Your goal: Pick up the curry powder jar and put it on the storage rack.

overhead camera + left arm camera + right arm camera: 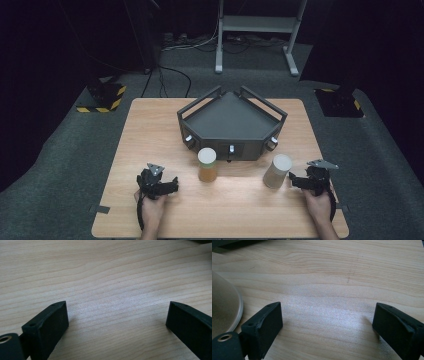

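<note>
Two lidded jars stand near the table's front. The amber jar has a white lid; the beige jar stands to its right. My left gripper rests low on the wood left of the amber jar, its jaws wide apart over bare wood. My right gripper sits just right of the beige jar, open too, nothing between its jaws. The beige jar's rounded side shows at the left edge of the right gripper view.
A dark angular tray with raised rails and small knobs stands at the table's middle back, just behind the jars. The wooden table ends close to my hands. Grey floor, a metal stand and striped bases lie beyond.
</note>
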`<state>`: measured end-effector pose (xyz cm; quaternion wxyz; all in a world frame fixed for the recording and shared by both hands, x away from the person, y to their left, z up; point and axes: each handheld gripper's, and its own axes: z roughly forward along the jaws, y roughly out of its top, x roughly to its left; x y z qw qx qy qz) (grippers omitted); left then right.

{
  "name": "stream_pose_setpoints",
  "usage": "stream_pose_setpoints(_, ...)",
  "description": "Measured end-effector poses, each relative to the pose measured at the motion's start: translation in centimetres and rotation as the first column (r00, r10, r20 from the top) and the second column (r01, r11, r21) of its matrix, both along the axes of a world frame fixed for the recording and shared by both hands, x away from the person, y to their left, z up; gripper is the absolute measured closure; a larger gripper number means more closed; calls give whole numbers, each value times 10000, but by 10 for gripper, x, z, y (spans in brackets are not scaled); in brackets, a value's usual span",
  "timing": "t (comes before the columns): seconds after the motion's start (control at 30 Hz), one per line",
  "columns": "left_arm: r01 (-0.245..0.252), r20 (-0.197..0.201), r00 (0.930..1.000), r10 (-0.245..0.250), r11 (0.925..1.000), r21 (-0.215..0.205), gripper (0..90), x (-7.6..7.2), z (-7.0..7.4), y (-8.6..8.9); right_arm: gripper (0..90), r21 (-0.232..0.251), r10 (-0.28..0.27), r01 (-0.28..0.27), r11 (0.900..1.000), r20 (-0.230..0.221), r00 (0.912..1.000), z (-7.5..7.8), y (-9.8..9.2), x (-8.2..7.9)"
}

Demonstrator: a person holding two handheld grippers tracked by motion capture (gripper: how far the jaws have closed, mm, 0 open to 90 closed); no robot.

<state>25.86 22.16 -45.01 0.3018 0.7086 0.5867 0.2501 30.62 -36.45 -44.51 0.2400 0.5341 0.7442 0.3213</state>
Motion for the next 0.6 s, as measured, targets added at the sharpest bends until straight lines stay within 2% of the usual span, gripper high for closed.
stream_pose_setpoints(0.2, -68, -132, 9999, 68, 10000, 7, 4, 4, 1, -4, 87, 14, 10, -10, 10000, -5, 10000, 0, 0, 0)
stream_pose_setpoints(0.47, 50, -247, 9997, -49, 10000, 29, 3, 7, 3, -2, 82, 6, 15, -15, 10000, -14, 10000, 0, 0, 0)
stream_pose_setpoints(0.6, 352, -332, 9988, -352, 9994, -9, 3, 8, 5, -1, 75, -17, 46, -46, 10000, -23, 10000, 0, 0, 1)
